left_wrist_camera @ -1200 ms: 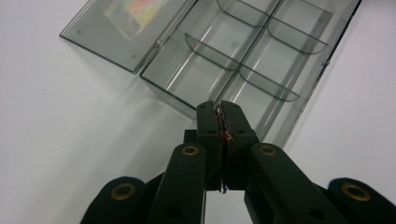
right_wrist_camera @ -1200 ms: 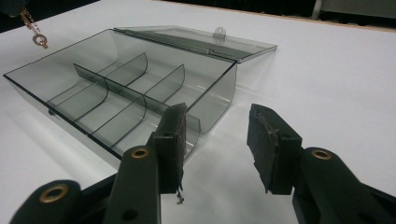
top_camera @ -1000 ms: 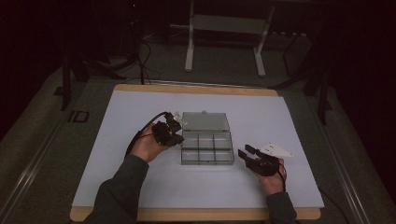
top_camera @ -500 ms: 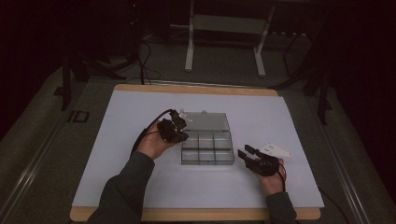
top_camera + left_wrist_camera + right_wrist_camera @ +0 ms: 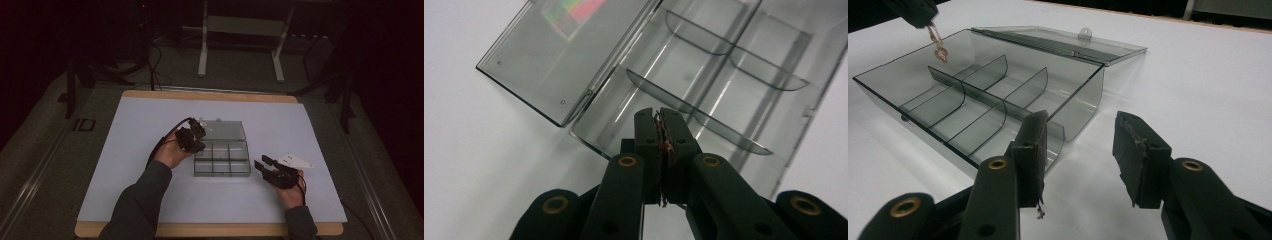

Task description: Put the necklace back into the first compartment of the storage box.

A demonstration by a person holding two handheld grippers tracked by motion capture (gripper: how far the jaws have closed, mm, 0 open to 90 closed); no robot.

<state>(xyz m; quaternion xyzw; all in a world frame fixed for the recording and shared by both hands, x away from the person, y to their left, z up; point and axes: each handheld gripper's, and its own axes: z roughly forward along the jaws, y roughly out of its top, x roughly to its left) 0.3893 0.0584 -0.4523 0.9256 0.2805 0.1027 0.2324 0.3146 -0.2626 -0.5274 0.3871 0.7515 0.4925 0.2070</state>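
A clear plastic compartment box [image 5: 222,160] lies in the middle of the white mat with its lid [image 5: 225,131] folded back flat. My left gripper [image 5: 197,132] hovers at the box's rear left corner, shut on a small coppery twisted piece [image 5: 937,42] that dangles over the nearest compartment. In the left gripper view the jaws [image 5: 659,114] press together on that piece [image 5: 665,146] above the box [image 5: 724,90] and lid [image 5: 559,55]. My right gripper [image 5: 262,164] rests just right of the box, open and holding nothing [image 5: 1080,130], facing the box [image 5: 973,90].
The white mat [image 5: 125,190] covers a wooden table whose edge [image 5: 210,230] runs along the front. A metal stand [image 5: 240,30] and cables sit on the dark floor behind. Bare mat lies on both sides of the box.
My left hand has moved right and slightly down, bringing its gripper over the box's left rear corner. The right hand has stayed still.
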